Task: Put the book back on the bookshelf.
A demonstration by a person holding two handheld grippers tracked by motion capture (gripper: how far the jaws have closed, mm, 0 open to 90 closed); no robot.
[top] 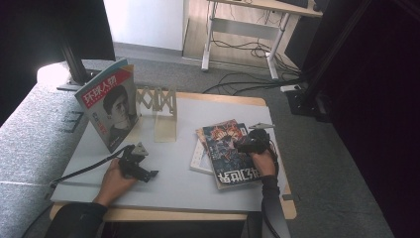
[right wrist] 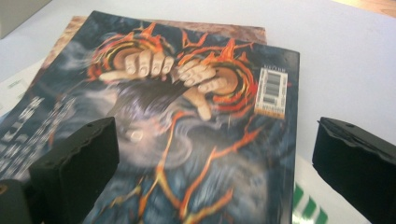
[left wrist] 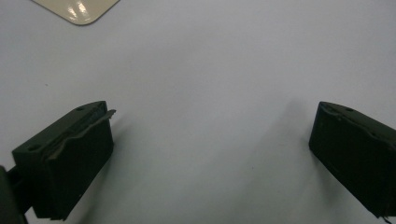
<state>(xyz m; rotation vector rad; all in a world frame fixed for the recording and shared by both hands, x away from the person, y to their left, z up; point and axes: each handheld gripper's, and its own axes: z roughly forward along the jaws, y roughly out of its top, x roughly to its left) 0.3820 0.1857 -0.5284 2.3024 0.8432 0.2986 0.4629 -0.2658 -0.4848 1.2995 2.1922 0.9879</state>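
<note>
Right gripper [top: 243,145] hovers over the dark flame-art magazine [top: 229,152], jaws wide, holding nothing. The magazine tops a small stack at 4 o'clock on the grey bench [top: 168,183]. Risk: a grab from above could pinch just the cover, or drag the brown-edged magazine [top: 199,134] and white sheet [top: 199,159] underneath. Long axis runs roughly 12 to 6, title end at 6. Left gripper [top: 146,173] rests on bare bench at 8, jaws wide, empty.
</note>
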